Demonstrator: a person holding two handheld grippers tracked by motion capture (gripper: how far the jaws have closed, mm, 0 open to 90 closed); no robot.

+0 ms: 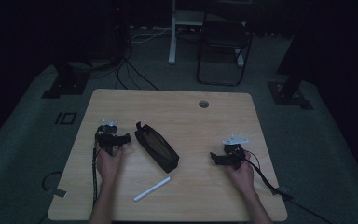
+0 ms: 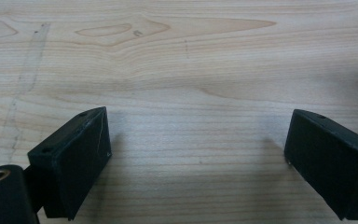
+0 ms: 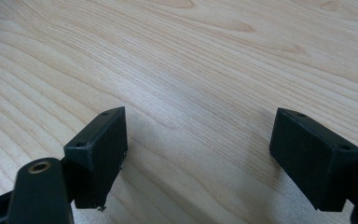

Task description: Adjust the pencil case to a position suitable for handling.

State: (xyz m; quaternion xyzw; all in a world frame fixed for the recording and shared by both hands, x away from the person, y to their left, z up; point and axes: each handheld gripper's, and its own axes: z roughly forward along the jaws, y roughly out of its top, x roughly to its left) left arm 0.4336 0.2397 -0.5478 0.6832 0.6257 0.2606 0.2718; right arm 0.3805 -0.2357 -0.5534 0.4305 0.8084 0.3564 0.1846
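Lying slantwise mid-table, the black pouch sits between both claws, a white pen just below it. Left claw rests beside the pouch's upper end, right claw well apart; both gape wide, holding nothing.

Wooden surface has a round grommet hole near its far edge. Folding chair and floor cables stand beyond it.
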